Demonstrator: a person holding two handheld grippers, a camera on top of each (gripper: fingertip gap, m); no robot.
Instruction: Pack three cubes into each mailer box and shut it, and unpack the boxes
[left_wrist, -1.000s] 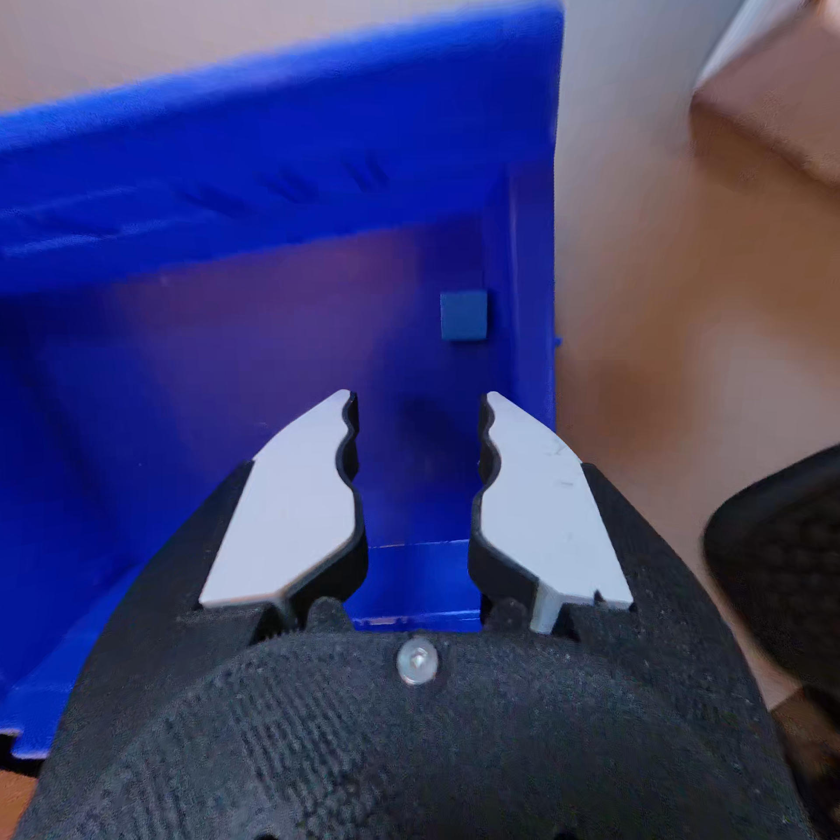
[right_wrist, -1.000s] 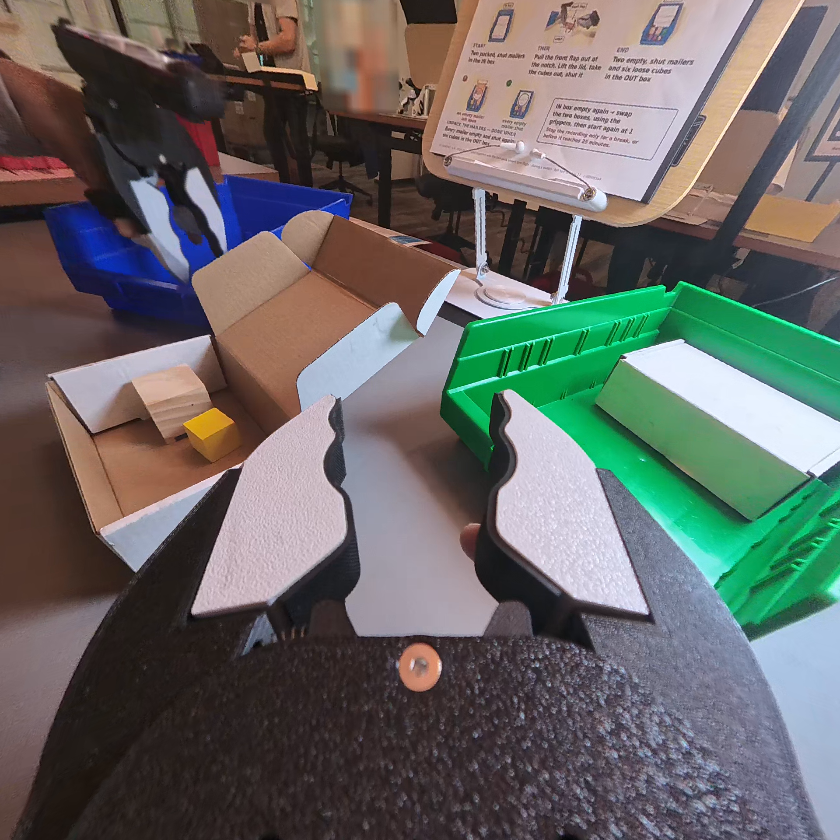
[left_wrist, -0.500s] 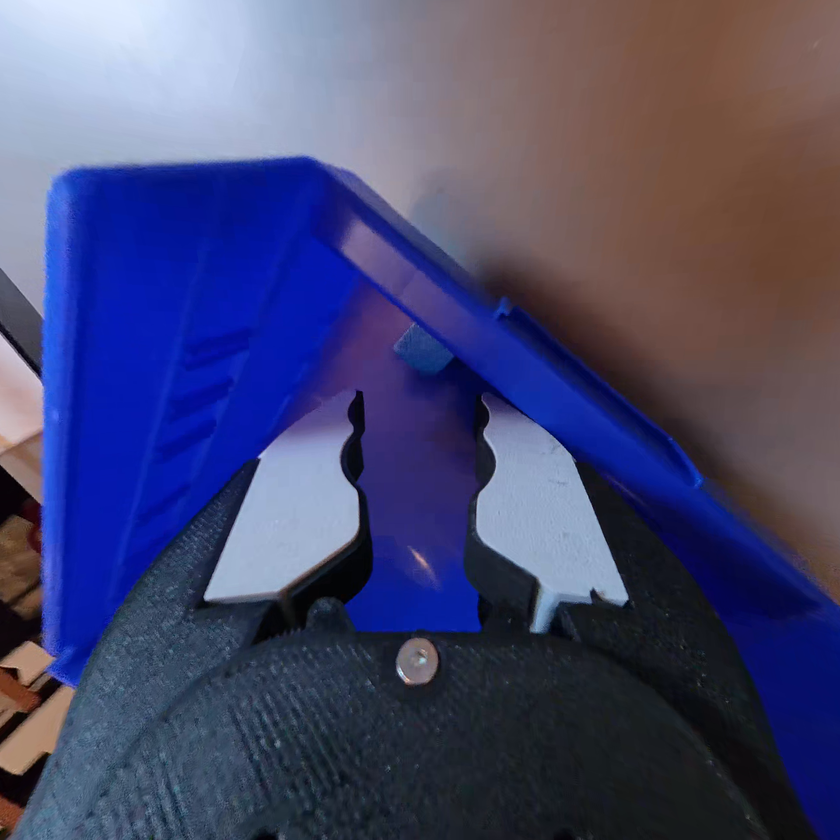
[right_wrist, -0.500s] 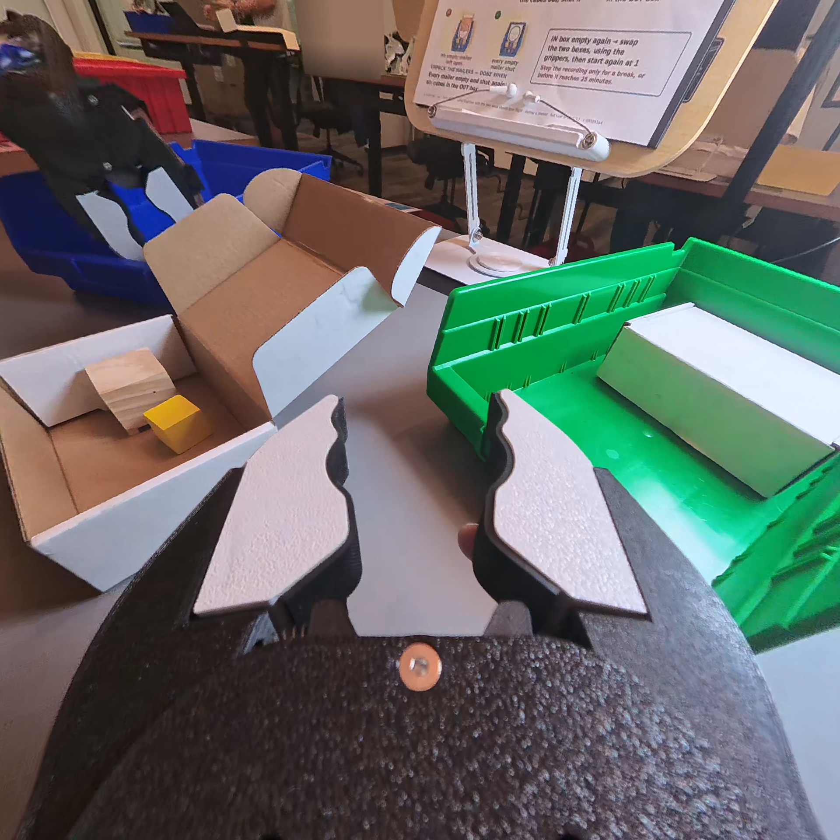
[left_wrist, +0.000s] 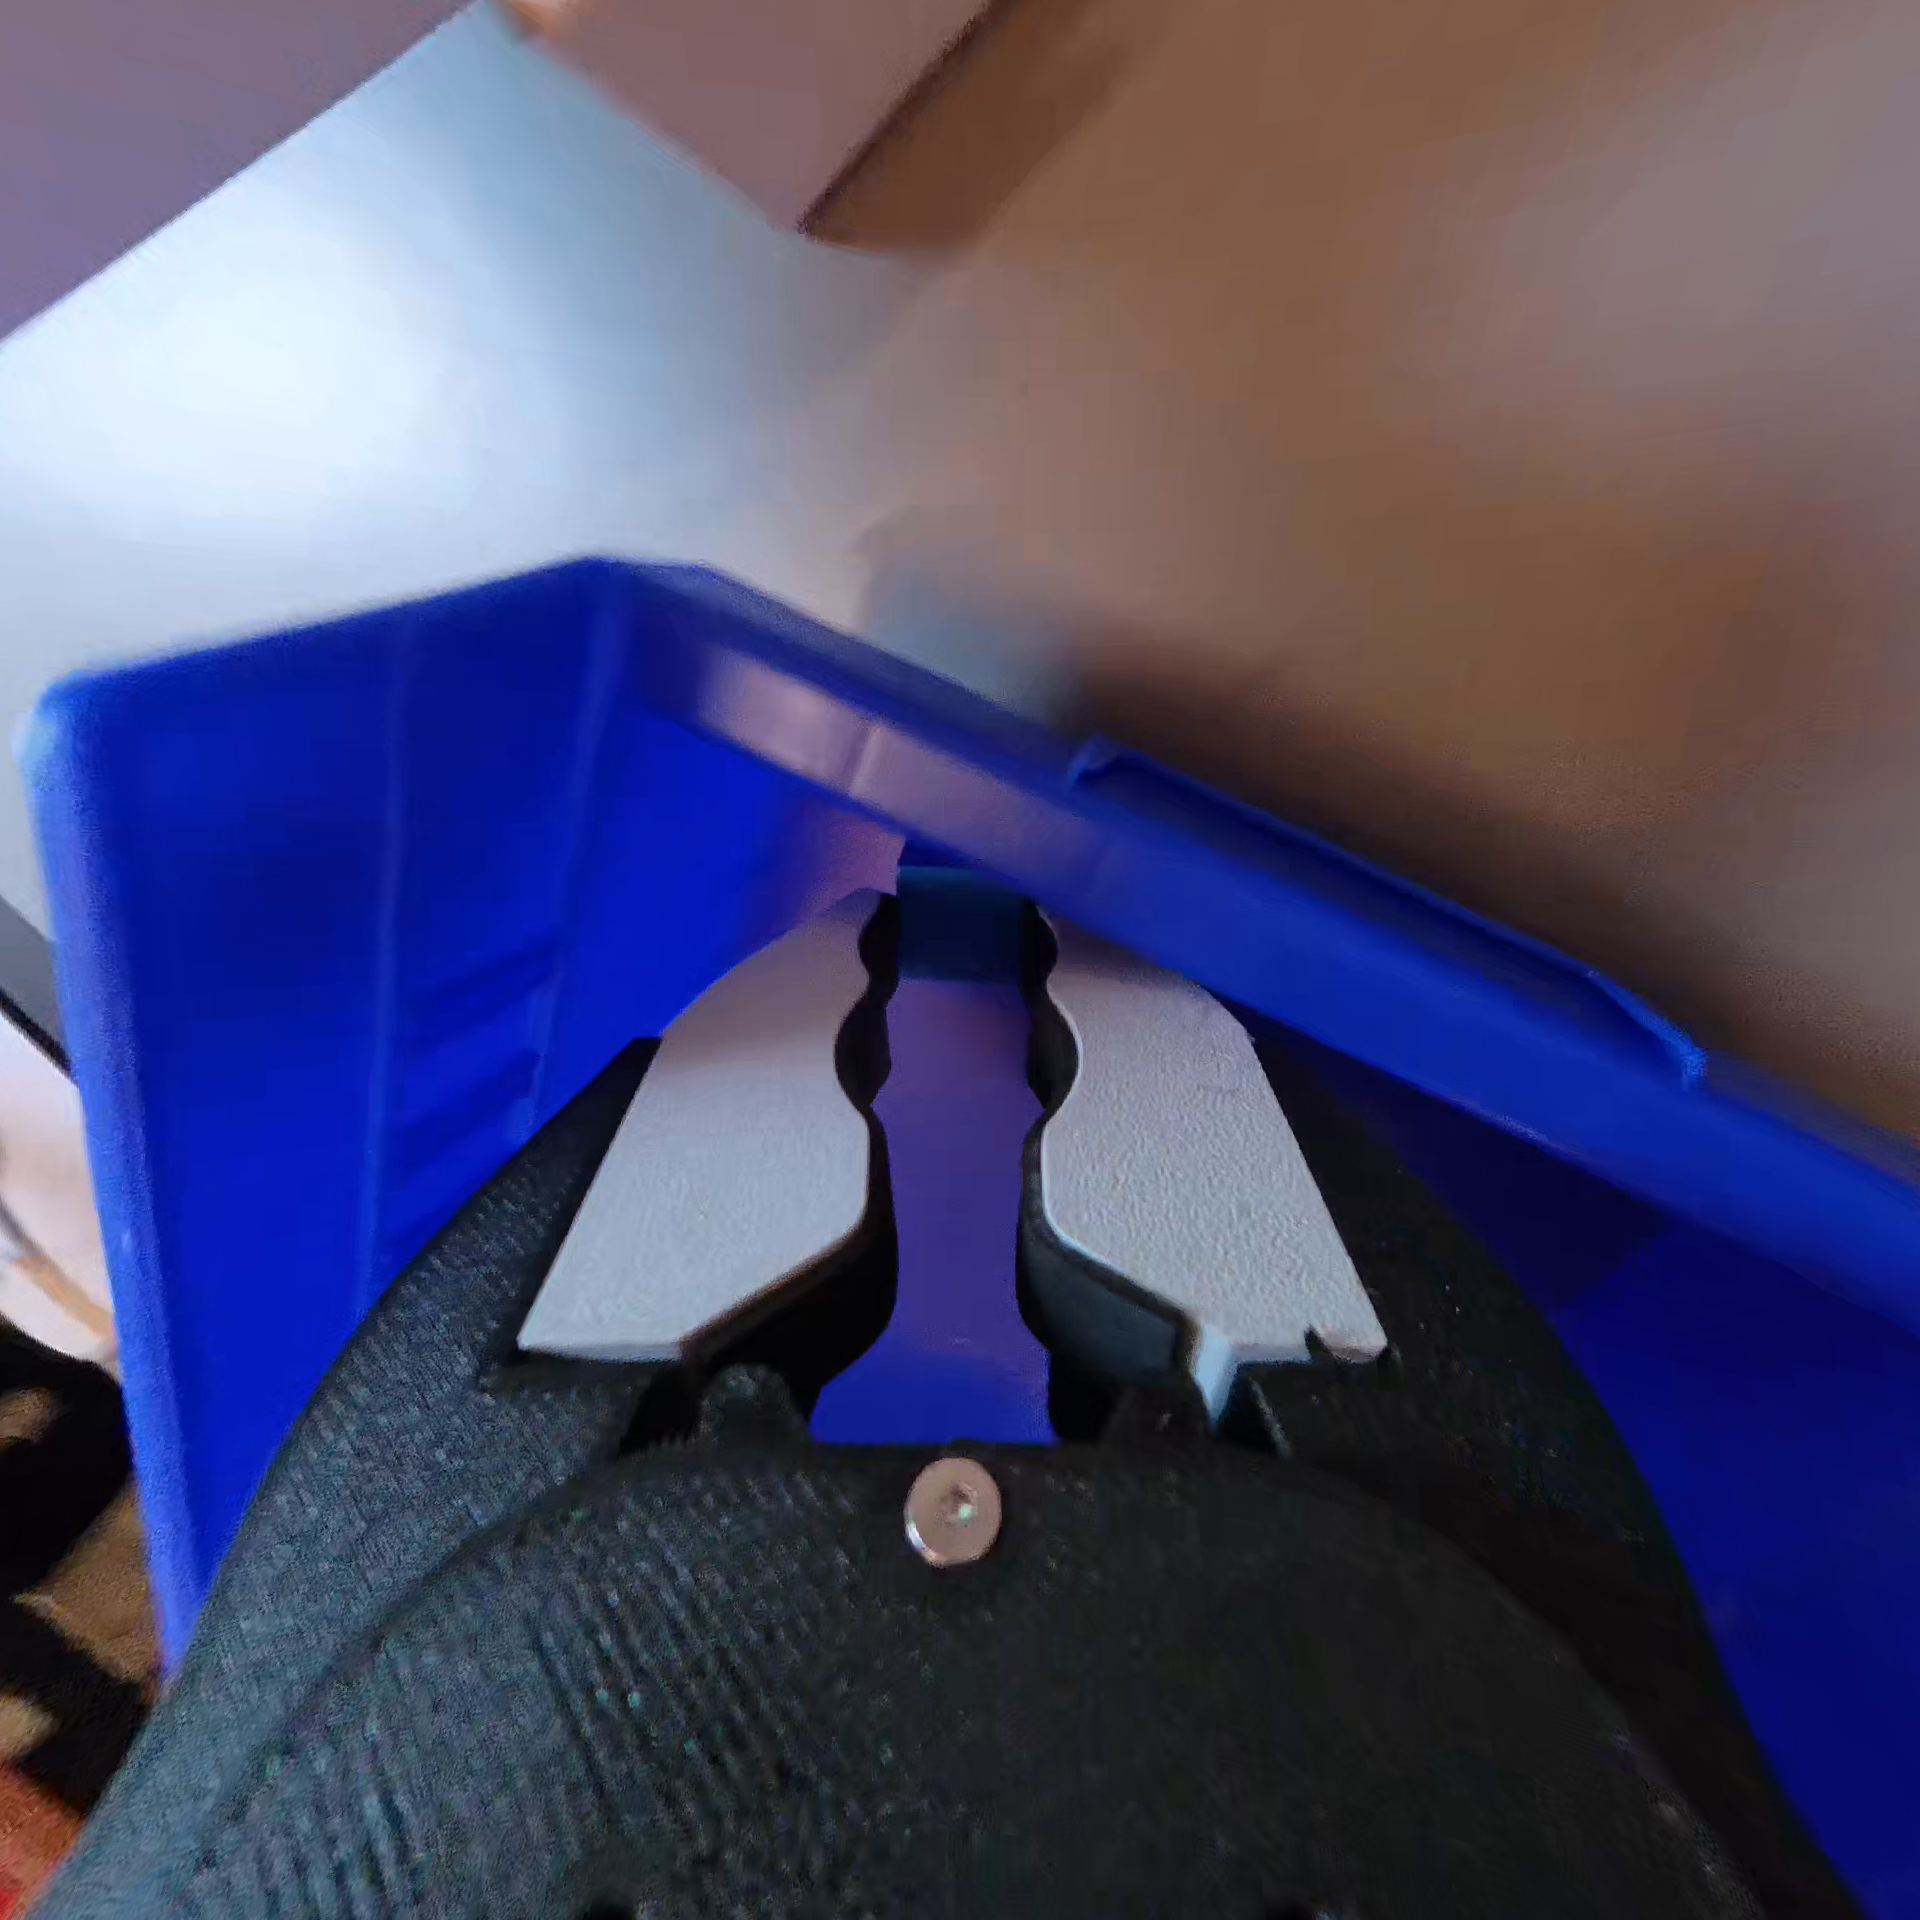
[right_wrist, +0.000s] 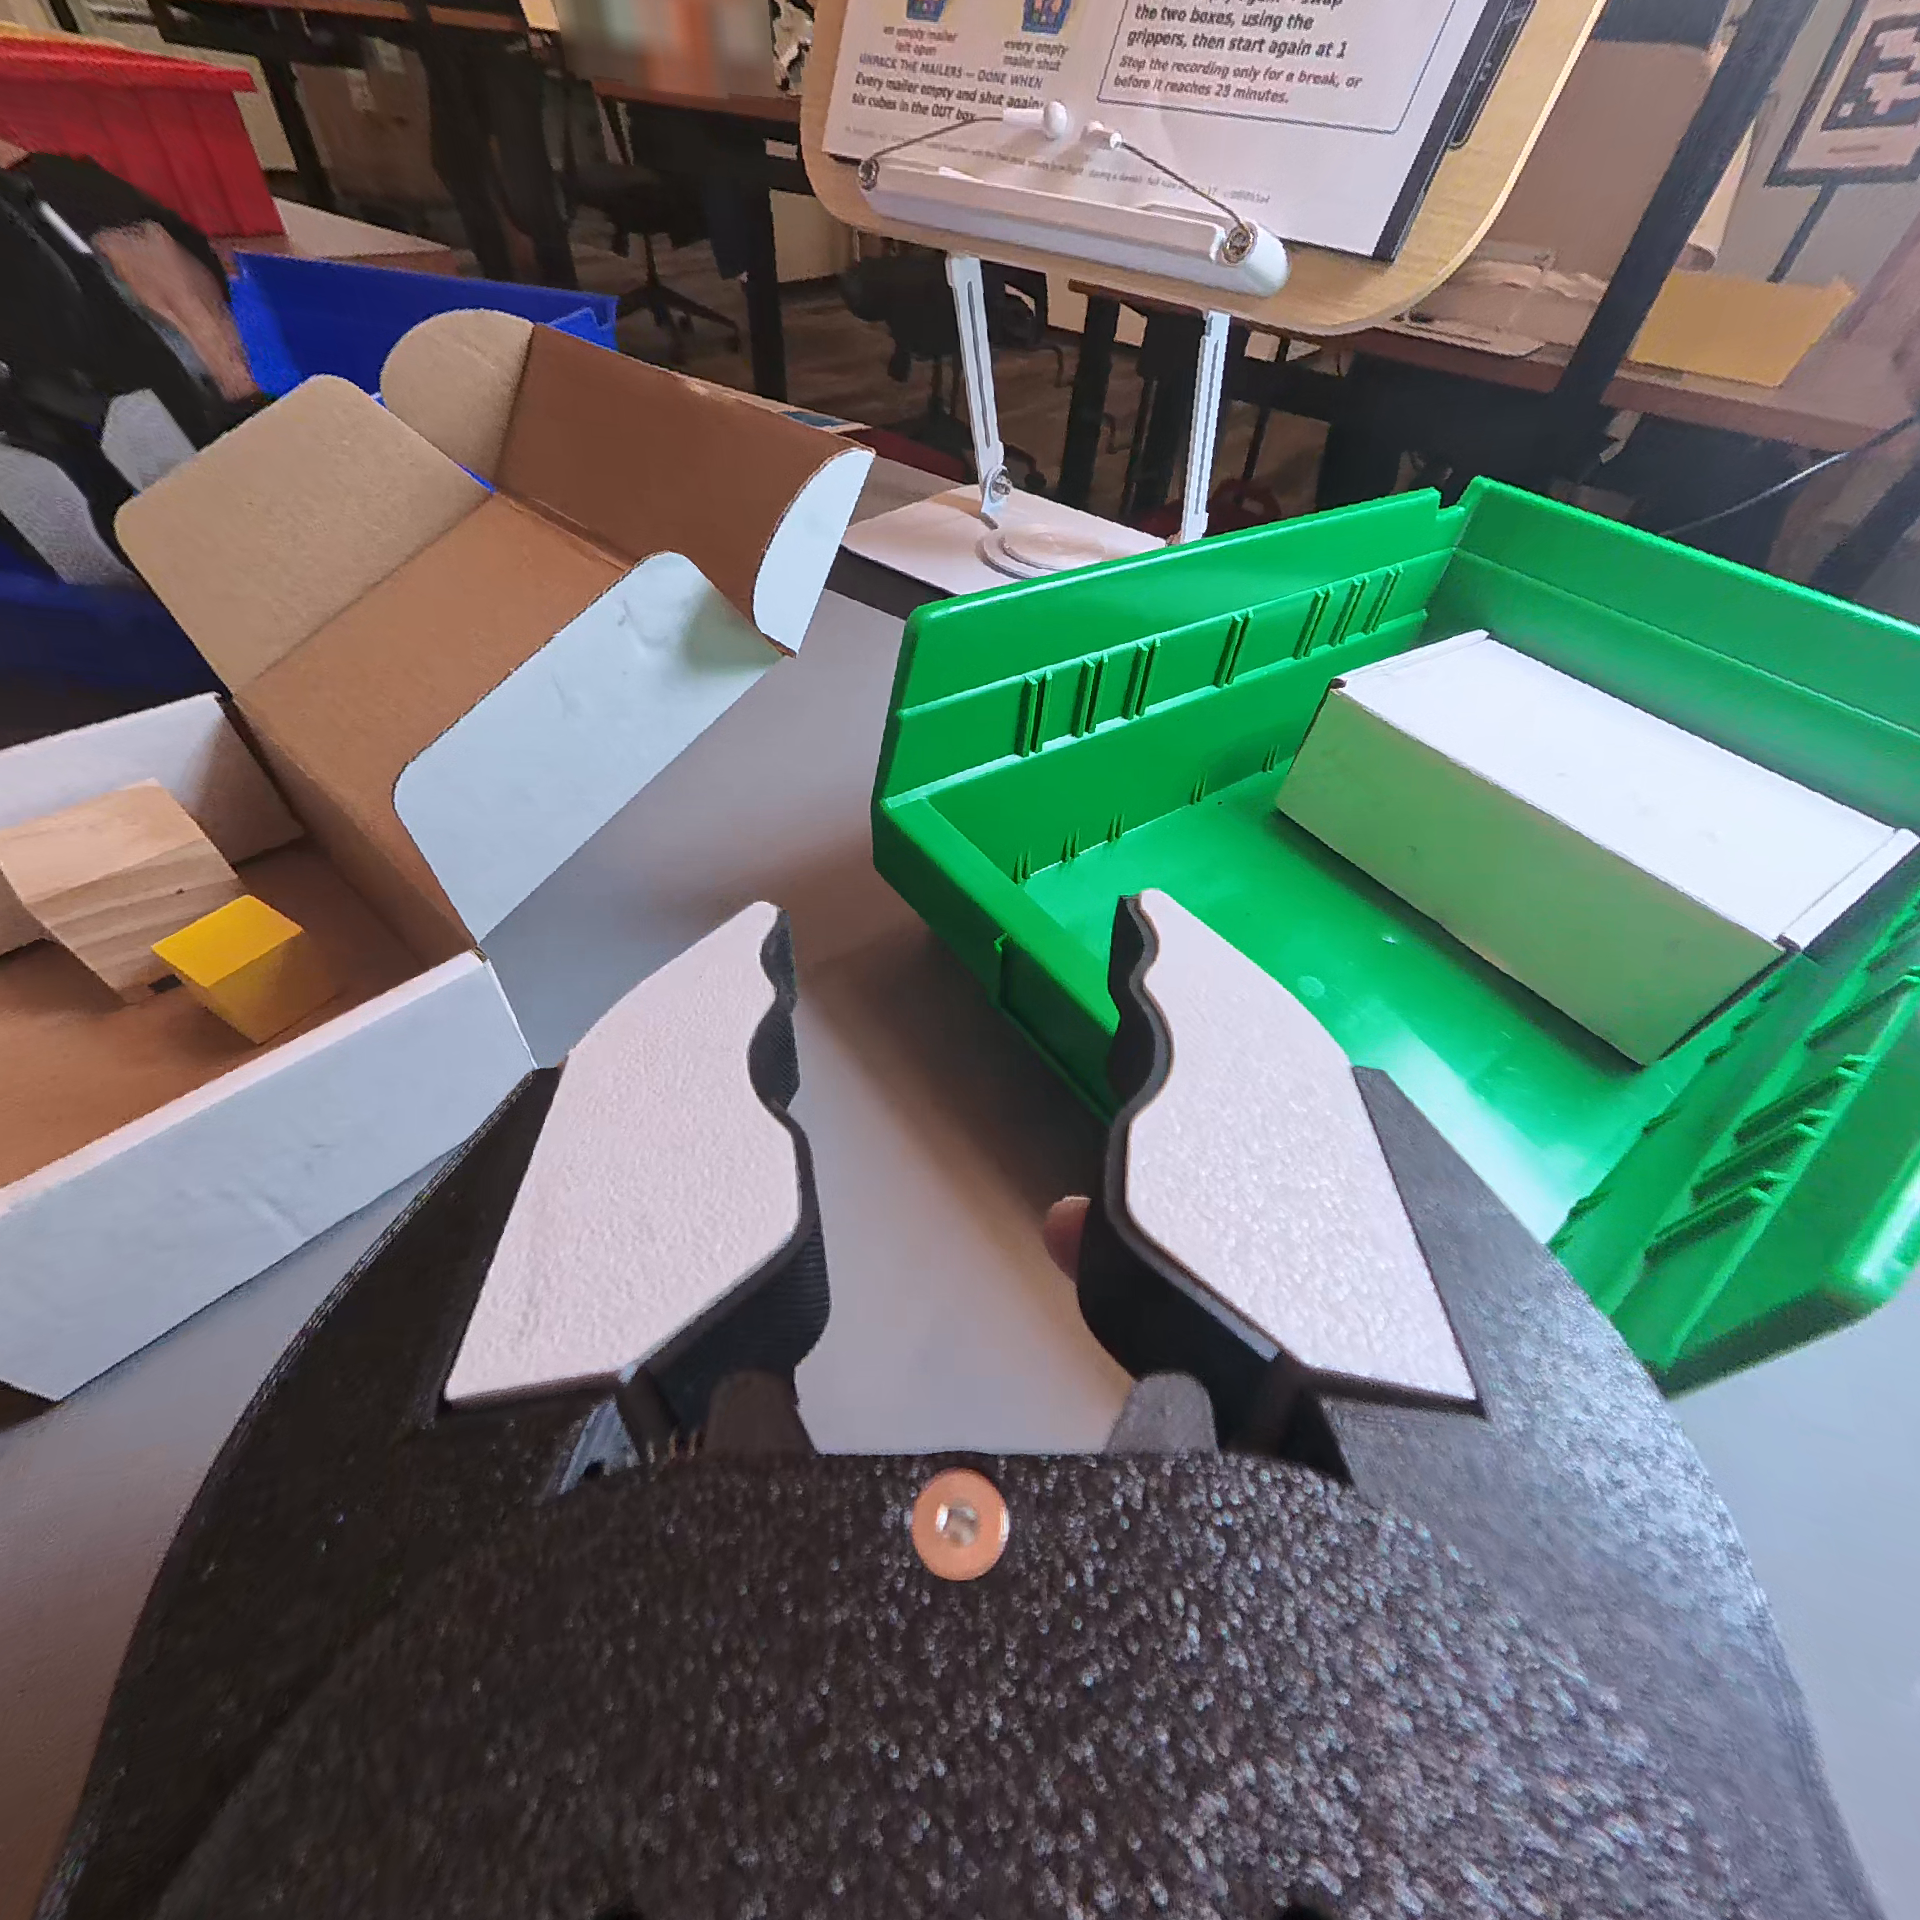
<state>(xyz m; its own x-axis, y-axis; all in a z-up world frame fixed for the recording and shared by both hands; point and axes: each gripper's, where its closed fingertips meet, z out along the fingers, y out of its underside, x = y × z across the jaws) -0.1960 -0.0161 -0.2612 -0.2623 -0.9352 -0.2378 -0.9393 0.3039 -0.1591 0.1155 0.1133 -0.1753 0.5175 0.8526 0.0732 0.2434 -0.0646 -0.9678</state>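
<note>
In the left wrist view my left gripper (left_wrist: 958, 925) reaches into the blue bin (left_wrist: 312, 935). Its jaws are closed on a small blue cube (left_wrist: 961, 940) by the bin's far wall. In the right wrist view my right gripper (right_wrist: 951, 925) is open and empty over the grey table. It hangs between an open mailer box (right_wrist: 260, 1122) on the left and a green bin (right_wrist: 1143, 665) on the right. The open mailer holds a wooden block (right_wrist: 114, 883) and a yellow cube (right_wrist: 234, 961). A shut white mailer (right_wrist: 1558, 810) lies in the green bin.
The left gripper (right_wrist: 94, 488) and the blue bin (right_wrist: 364, 312) show at the far left of the right wrist view, behind the mailer's raised lid (right_wrist: 468, 582). An instruction board on a white stand (right_wrist: 1091, 208) is at the back. A red bin (right_wrist: 135, 135) sits behind.
My left gripper went deeper into the blue bin and closed on the blue cube. My right gripper drifted a little forward and down, still open.
</note>
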